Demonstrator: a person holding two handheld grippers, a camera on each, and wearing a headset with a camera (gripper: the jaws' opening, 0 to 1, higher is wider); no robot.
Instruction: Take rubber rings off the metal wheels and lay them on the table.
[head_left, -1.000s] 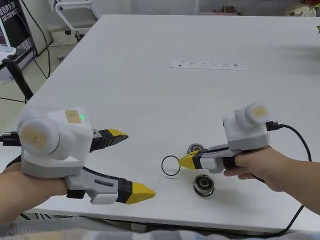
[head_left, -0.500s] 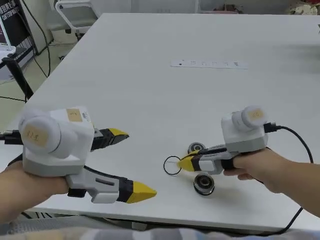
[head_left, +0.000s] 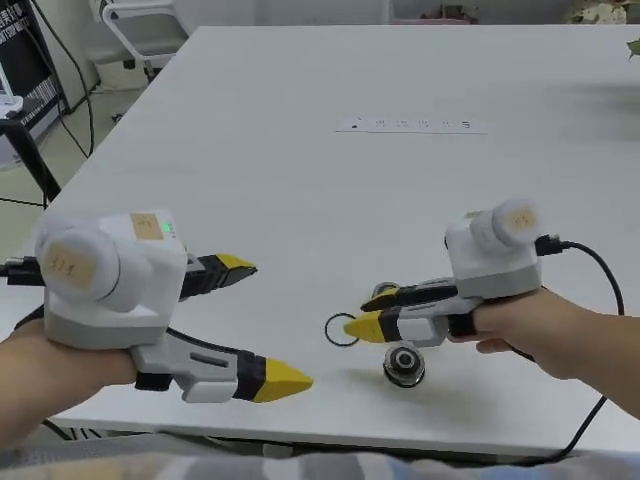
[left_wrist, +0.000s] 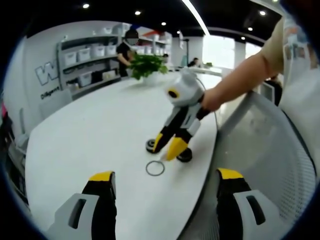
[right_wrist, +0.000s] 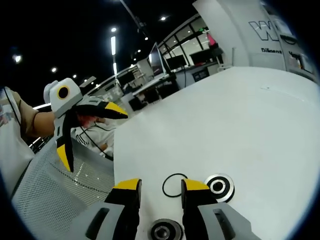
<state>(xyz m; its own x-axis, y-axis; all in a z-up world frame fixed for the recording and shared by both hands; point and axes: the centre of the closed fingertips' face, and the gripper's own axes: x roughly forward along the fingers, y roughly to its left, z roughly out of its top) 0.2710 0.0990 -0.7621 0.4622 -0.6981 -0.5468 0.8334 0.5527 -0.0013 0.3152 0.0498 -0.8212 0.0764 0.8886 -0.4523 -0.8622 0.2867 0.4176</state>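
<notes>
The table (head_left: 300, 180) is showing a smooth white top, mostly matt, taking on a soft sheen toward its far edge. The ring (head_left: 340, 330) near the front edge is looking like thin black rubber — dull, with no shine. The wheel (head_left: 404, 365) beside it is gleaming with bright metal at the hub, inside a darker, duller band. The left gripper (head_left: 260, 320) and right gripper (head_left: 372, 312) are showing smooth, matt white plastic bodies — their black jaws are ending in glossier yellow tips. Past the front edge, a chair back (left_wrist: 260, 135) is showing pale, finely perforated mesh.
</notes>
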